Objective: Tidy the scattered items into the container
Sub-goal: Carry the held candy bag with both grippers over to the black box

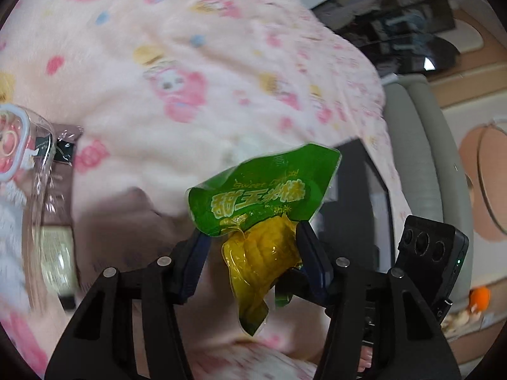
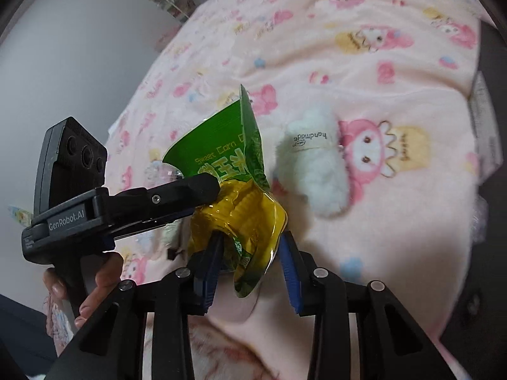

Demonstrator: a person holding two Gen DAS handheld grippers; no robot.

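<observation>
A green and yellow sweet corn packet (image 1: 263,196) hangs above the pink blanket. My left gripper (image 1: 252,234) is shut on its yellow middle, with a pad against each side. In the right wrist view my right gripper (image 2: 252,237) is shut on the packet's (image 2: 240,209) lower end, while a left gripper finger (image 2: 202,185) reaches in from the left across it. A clear container with a white rim (image 1: 12,145) lies at the far left in the left wrist view, with a brown packet (image 1: 60,190) beside it. A white fluffy toy labelled "handmade" (image 2: 313,171) rests on the blanket.
The cartoon-print pink blanket (image 1: 190,63) covers the bed. A grey padded bed edge (image 1: 412,158) and the floor lie to the right. A hand (image 2: 95,285) holds the left gripper's handle in front of a grey wall (image 2: 63,63).
</observation>
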